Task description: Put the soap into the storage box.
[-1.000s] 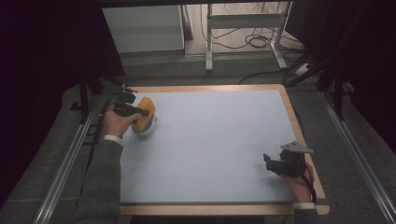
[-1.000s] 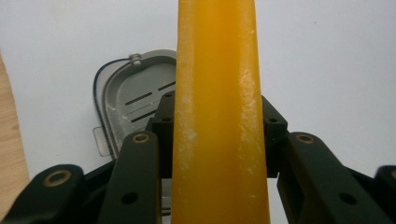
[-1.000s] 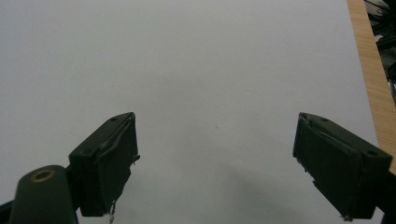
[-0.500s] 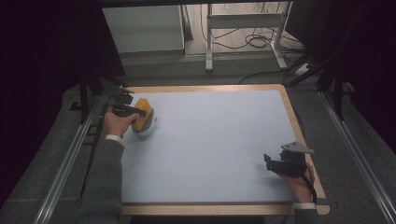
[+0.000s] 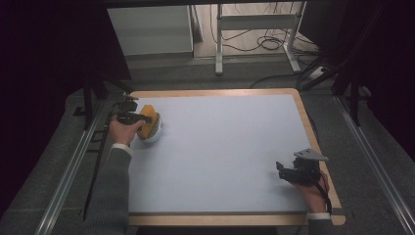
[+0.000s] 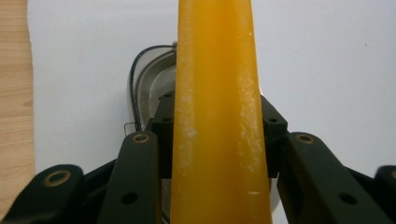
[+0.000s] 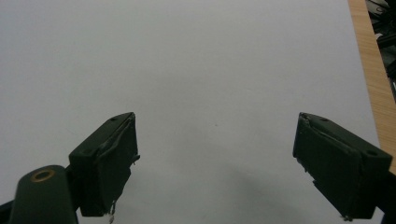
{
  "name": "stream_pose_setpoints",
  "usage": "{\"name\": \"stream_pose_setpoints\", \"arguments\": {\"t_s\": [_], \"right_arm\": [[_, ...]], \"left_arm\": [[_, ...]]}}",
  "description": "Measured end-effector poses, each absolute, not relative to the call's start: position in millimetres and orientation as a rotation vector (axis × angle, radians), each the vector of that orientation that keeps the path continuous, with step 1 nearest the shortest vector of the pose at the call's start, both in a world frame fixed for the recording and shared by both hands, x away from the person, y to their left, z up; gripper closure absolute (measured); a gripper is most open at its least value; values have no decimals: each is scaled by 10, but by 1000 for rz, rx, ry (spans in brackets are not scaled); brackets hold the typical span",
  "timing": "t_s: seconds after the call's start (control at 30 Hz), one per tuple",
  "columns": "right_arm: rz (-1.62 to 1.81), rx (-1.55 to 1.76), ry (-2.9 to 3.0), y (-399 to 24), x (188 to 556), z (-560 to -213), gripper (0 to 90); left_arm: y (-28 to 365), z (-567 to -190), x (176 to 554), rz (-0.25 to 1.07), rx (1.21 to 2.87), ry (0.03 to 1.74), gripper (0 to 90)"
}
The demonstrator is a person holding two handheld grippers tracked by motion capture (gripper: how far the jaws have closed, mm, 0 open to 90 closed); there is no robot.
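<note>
White tabletop (image 5: 220, 152): left gripper (image 6: 215, 140) pinches an orange sponge (image 6: 217, 116) over a bowl (image 5: 154, 133), seemingly for wiping; right gripper (image 7: 215, 154) rests spread.

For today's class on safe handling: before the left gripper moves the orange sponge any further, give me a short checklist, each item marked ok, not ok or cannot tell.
1. Left gripper shut on the orange sponge: ok, jaws press both its sides.
2. Sponge centred between the jaws: ok.
3. Sponge touching the metal bowl beneath it: cannot tell.
4. Bowl sitting fully on the white mat, away from the wooden edge: ok.
5. Right gripper open and holding nothing: ok.
6. Right gripper well away from the bowl: ok, it is at the mat's opposite side.
</note>
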State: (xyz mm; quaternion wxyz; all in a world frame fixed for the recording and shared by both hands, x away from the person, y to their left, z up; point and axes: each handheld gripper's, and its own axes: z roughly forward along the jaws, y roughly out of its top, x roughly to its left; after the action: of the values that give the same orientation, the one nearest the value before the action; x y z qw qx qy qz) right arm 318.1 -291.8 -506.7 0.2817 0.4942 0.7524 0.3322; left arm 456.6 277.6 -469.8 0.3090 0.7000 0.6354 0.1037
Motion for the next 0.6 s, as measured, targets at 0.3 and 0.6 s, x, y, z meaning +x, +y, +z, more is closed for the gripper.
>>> {"name": "stream_pose_setpoints", "arguments": {"t_s": [0.3, 0.6], "right_arm": [[891, 1326, 2014, -2924, 3179, -5069, 137], [888, 1321, 2020, -2908, 3180, -5071, 137]], "left_arm": [[2771, -4743, 4597, 275, 1847, 1688, 608], [2789, -4641, 4522, 314, 1831, 1645, 467]]}}
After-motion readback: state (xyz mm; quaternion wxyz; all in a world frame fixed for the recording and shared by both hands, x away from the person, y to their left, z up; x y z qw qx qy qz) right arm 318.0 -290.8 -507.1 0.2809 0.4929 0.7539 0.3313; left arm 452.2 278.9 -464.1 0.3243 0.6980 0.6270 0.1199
